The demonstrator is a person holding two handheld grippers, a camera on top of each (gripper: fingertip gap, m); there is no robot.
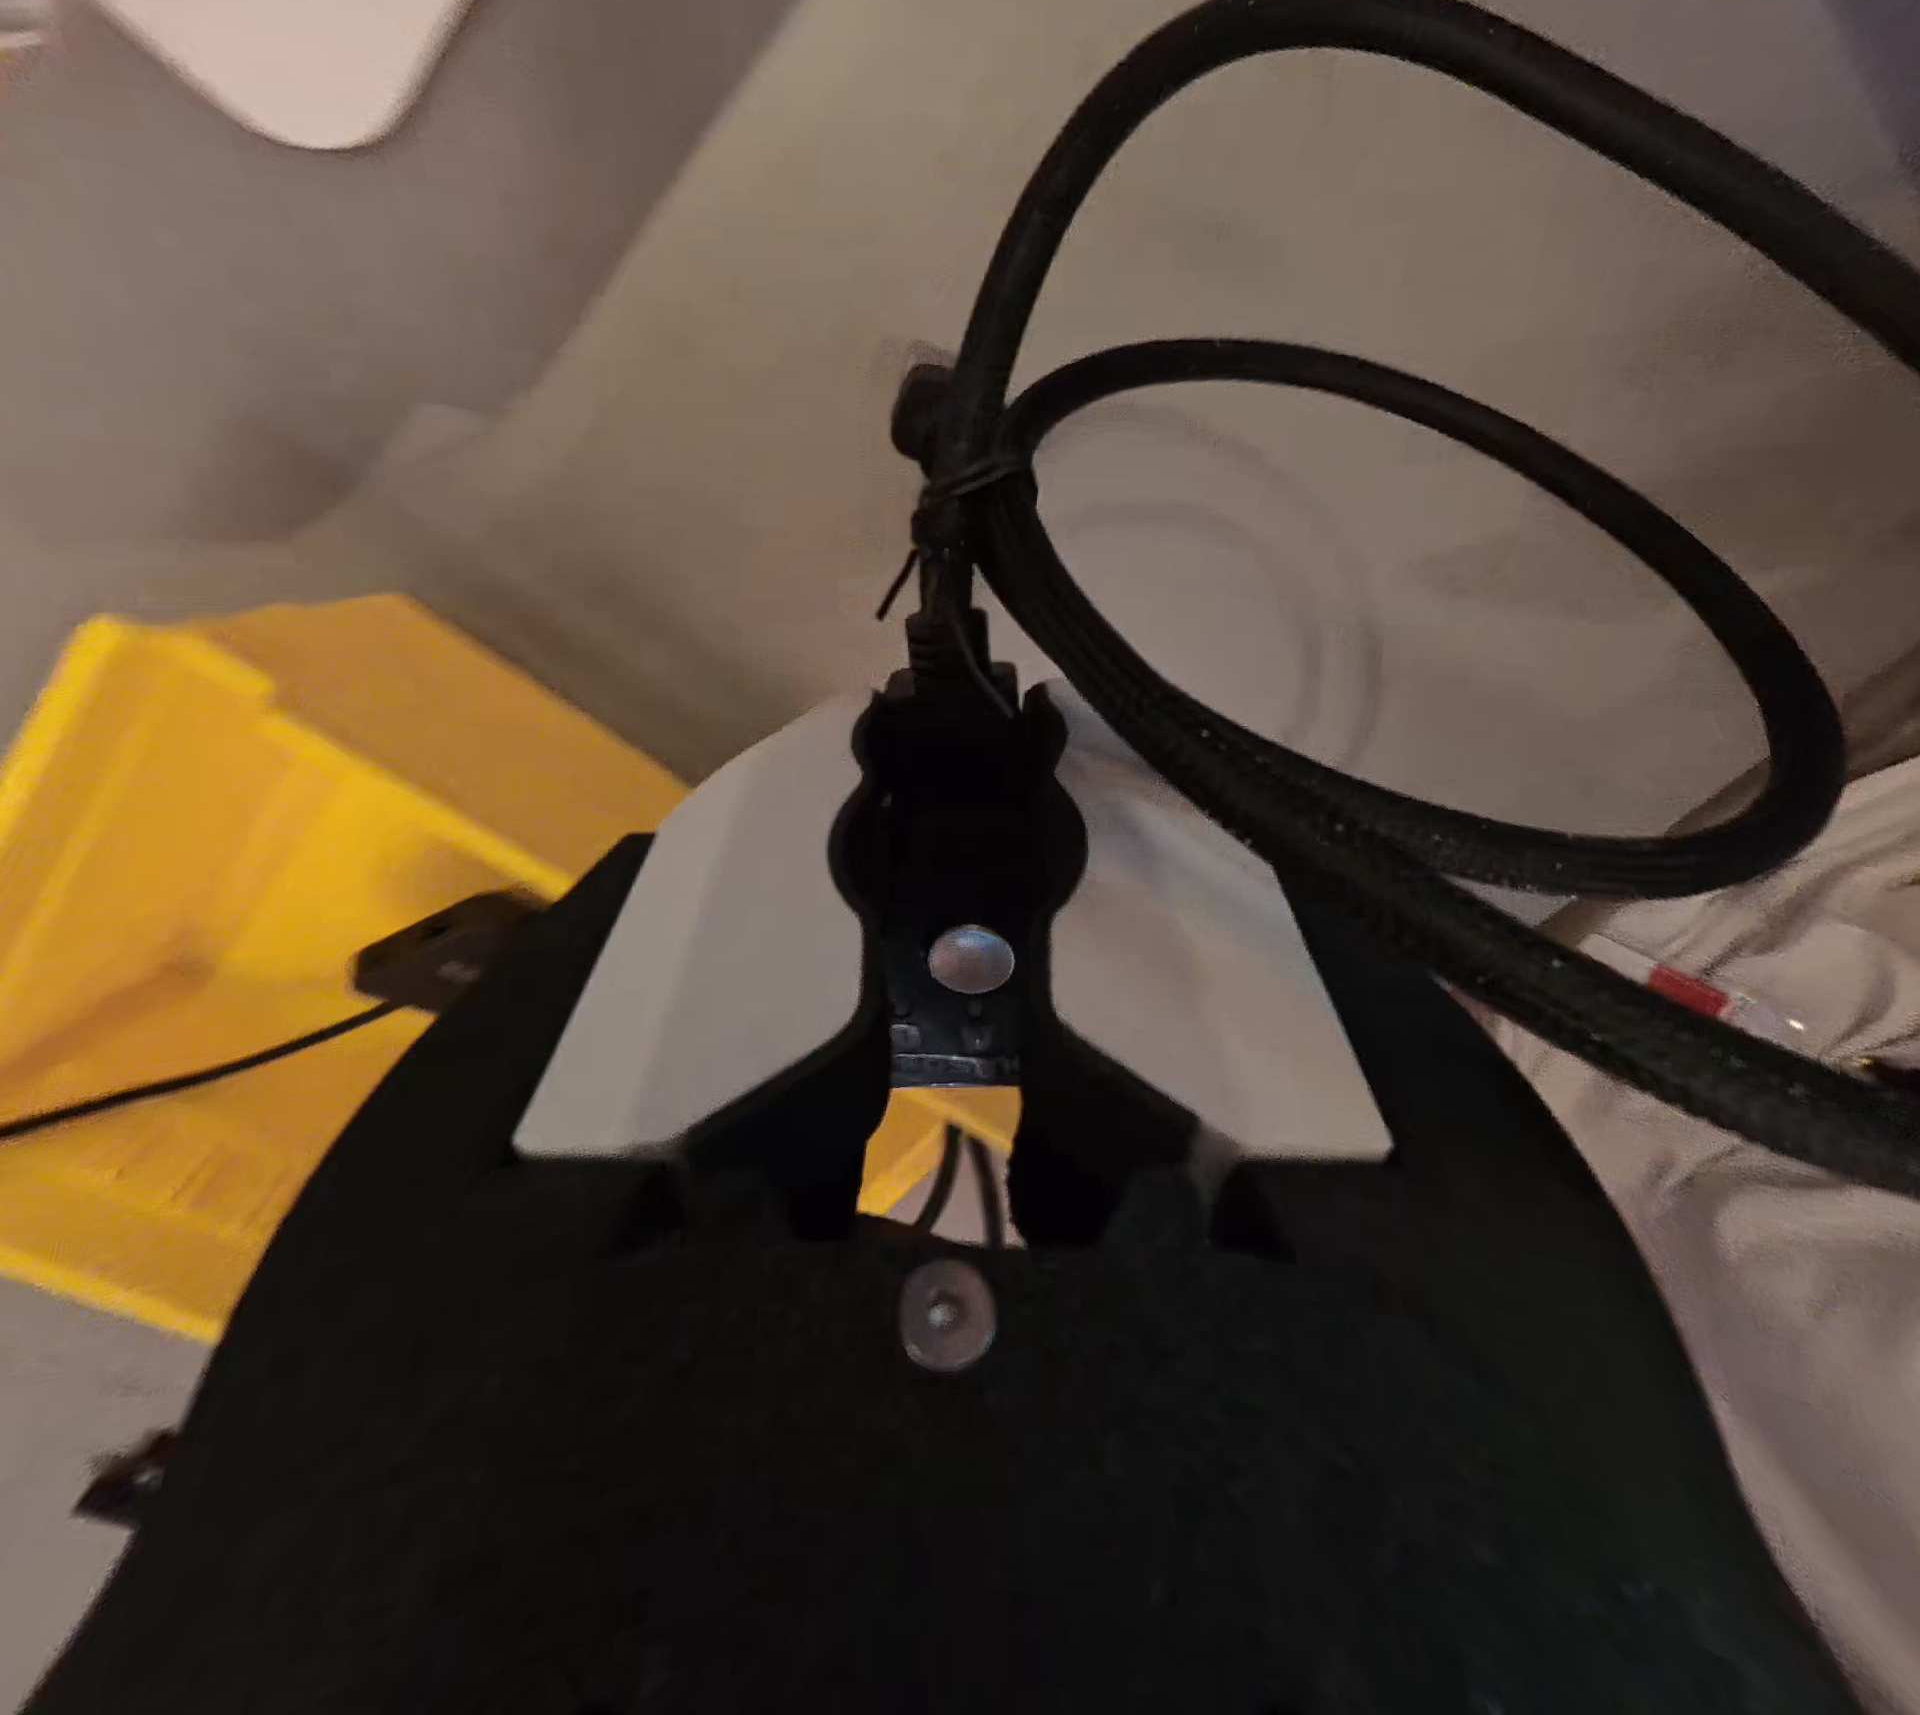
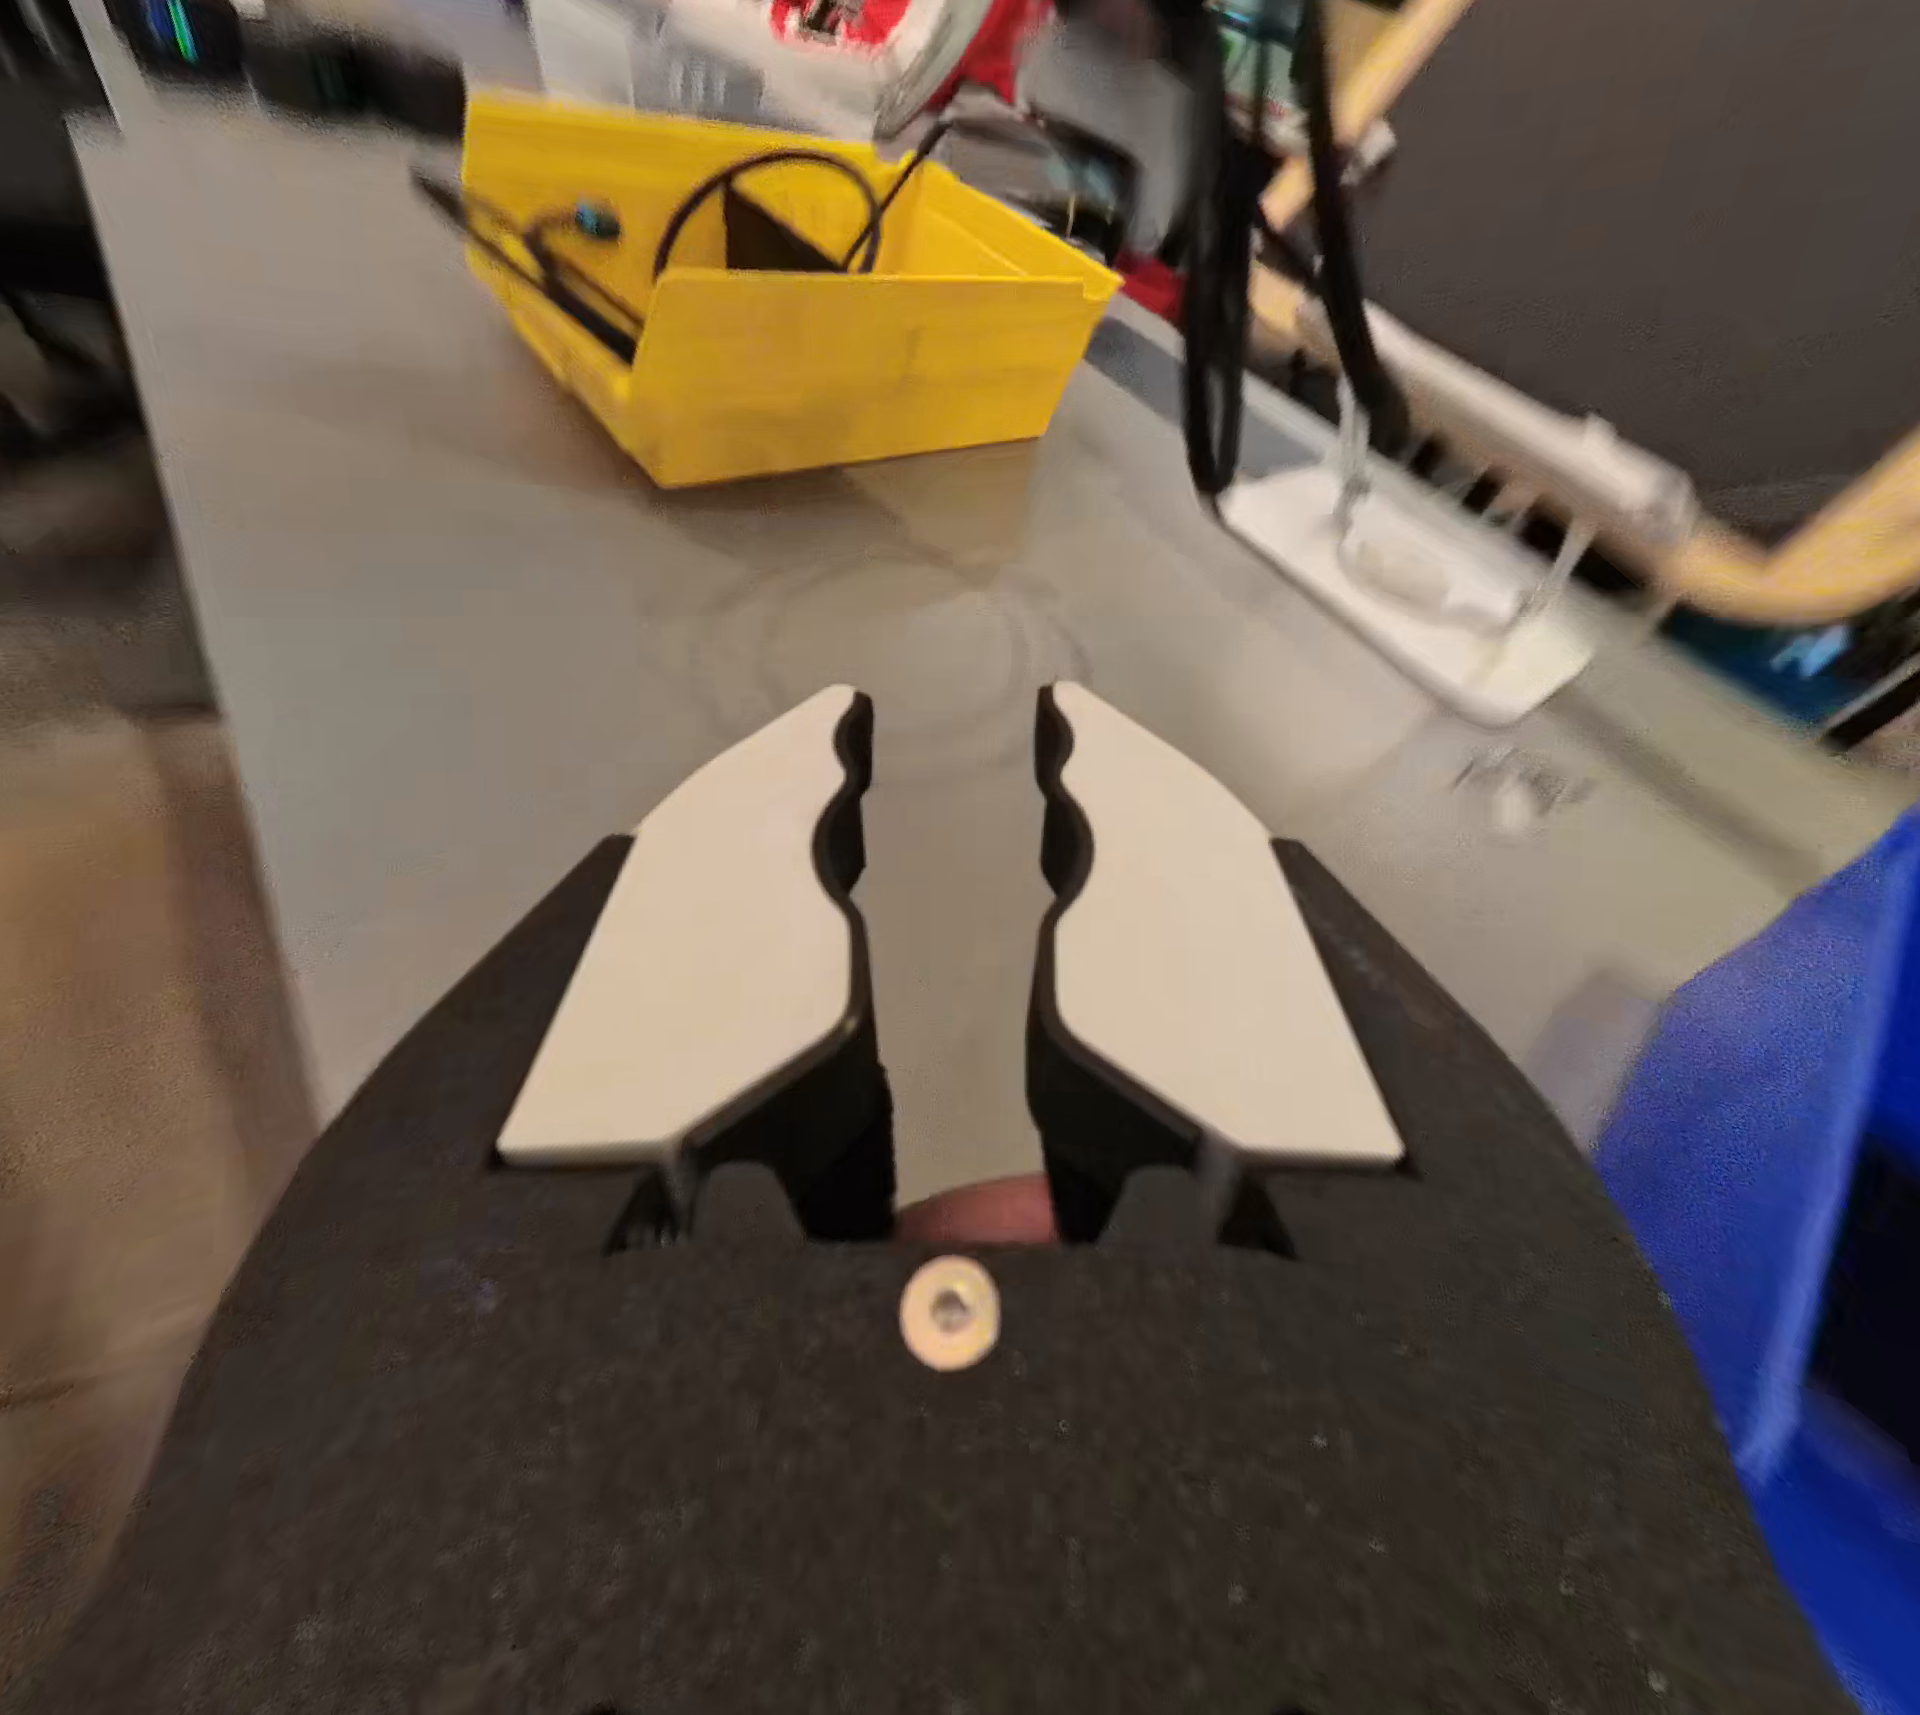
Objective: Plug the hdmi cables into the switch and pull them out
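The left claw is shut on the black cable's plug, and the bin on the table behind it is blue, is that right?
Not quite. The left claw is shut on the black cable's plug, but the bin behind it is yellow, not blue, as the left wrist view shows.

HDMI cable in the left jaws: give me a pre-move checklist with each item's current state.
1. Left gripper shut on the HDMI cable plug: ok.
2. Metal plug tip points back toward the camera, not forward: not ok.
3. Cable loops tied in a bundle: not ok for reach.
4. Switch located: cannot tell, not seen in either view.
5. Right gripper open and empty: ok.
6. Yellow bin apart from the right gripper: ok.
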